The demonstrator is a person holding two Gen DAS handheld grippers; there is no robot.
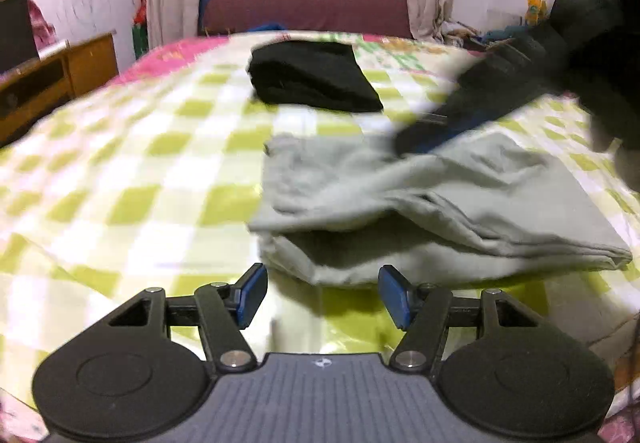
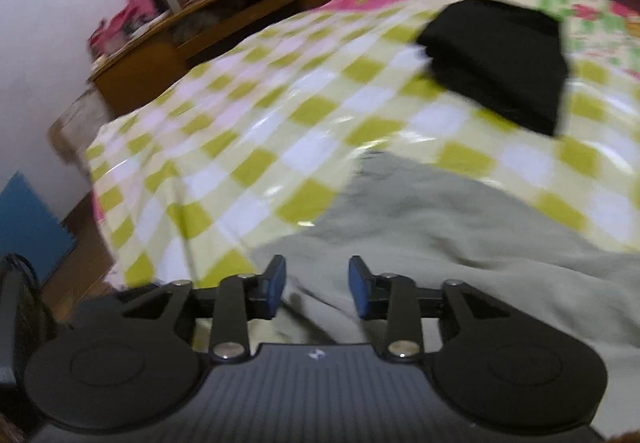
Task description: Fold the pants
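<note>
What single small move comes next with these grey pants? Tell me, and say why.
Probably ease the left gripper forward onto the near edge of the grey pants and close. Both grippers are open and empty. The pants lie loosely folded with that bulging edge just ahead of the left jaws. The right gripper hovers over the cloth, and the black folded garment sits apart, farther up the bed.

Each tool is black with blue pads, silver screws, ribbed grey base.
</note>
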